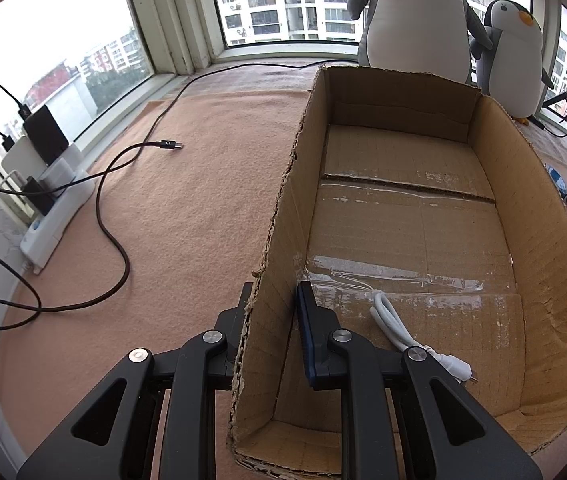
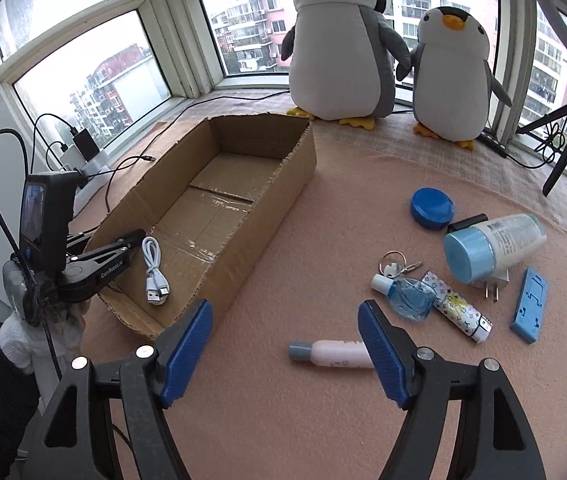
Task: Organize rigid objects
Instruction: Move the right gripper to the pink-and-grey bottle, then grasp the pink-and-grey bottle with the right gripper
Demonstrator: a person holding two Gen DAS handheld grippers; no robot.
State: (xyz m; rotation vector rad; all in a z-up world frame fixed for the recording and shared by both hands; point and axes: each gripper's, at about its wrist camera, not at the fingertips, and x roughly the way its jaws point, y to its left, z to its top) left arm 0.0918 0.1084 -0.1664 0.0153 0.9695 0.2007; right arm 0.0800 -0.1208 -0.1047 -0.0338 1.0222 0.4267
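Note:
An open cardboard box [image 1: 539,208] [image 2: 283,184] lies on the pink cloth. A coiled white USB cable [image 1: 399,332] [image 2: 154,272] lies inside it near the front. My left gripper [image 1: 273,312] is shut on the box's left wall, one finger outside and one inside; it also shows in the right wrist view [image 2: 131,240]. My right gripper [image 2: 285,344] is open and empty above the cloth, right of the box. A pink tube with a grey cap [image 2: 329,354] lies just beyond its right finger.
Right of the box lie a blue round tin [image 2: 432,208], a white bottle with a blue cap [image 2: 491,246], keys [image 2: 397,265], a small blue bottle [image 2: 407,298], a patterned lighter [image 2: 457,306] and a blue holder [image 2: 529,306]. Two plush penguins [image 2: 343,40] stand behind. A power strip [image 1: 53,216] and black cables [image 1: 123,184] lie left.

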